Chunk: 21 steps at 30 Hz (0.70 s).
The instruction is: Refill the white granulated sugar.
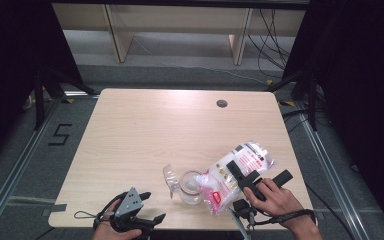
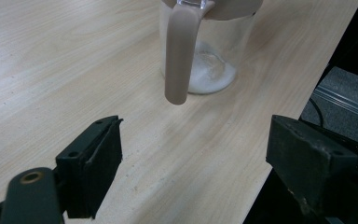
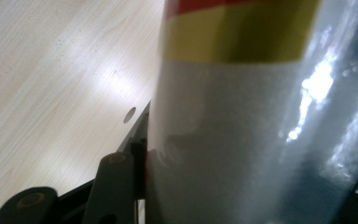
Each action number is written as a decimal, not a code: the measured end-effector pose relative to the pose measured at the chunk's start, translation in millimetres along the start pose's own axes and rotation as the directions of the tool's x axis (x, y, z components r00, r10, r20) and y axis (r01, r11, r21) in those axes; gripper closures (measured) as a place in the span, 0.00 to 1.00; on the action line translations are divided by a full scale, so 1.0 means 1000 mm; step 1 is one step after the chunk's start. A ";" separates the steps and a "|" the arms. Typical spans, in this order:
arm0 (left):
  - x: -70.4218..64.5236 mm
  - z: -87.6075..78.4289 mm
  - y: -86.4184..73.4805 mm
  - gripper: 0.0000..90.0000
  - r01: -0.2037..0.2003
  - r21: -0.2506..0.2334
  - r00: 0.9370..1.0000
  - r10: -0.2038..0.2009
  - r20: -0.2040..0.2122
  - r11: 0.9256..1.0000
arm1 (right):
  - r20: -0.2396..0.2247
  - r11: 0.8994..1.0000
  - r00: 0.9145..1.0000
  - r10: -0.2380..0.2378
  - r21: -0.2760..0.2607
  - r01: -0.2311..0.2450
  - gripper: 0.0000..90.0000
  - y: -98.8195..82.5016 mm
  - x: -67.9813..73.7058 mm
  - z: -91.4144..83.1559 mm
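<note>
On the bench (image 1: 145, 130), a jug (image 1: 191, 187) stands near the front edge, right of centre, with some powder lying in its bottom. A bag (image 1: 232, 175) lies tilted just right of the jug, its lower end over the jug's mouth, clamped between the jaws of the right gripper (image 1: 245, 176). The left gripper (image 1: 139, 207) sits at the front edge, left of the jug and apart from it, jaws spread and pointed at the jug's handle (image 2: 179, 56).
</note>
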<state>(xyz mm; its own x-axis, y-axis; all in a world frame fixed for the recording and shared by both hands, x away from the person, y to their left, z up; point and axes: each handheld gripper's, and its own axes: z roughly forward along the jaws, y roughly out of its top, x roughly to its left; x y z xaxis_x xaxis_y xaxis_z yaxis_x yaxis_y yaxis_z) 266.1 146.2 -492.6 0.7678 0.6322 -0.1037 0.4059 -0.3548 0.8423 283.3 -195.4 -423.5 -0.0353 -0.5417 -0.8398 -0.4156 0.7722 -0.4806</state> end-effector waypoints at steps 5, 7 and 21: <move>0.000 0.000 0.000 0.20 0.000 0.000 1.000 0.000 0.000 1.000 | 0.005 1.000 1.000 -0.001 0.000 0.001 0.63 0.000 0.000 0.000; 0.000 0.000 0.000 0.20 0.000 0.001 1.000 0.000 -0.001 1.000 | 0.005 1.000 1.000 -0.002 -0.001 0.002 0.63 0.000 0.000 0.000; 0.000 0.000 0.000 0.20 0.001 -0.001 1.000 -0.001 0.001 1.000 | 0.012 1.000 1.000 -0.012 -0.008 0.013 0.65 0.004 0.000 -0.002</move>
<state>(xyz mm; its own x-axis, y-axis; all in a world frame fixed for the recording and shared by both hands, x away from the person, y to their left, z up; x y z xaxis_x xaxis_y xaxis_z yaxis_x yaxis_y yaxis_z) 266.0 146.2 -492.6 0.7679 0.6319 -0.1050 0.4063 -0.3537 0.8425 279.4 -192.9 -424.4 -0.0193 -0.5473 -0.8367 -0.4234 0.7626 -0.4890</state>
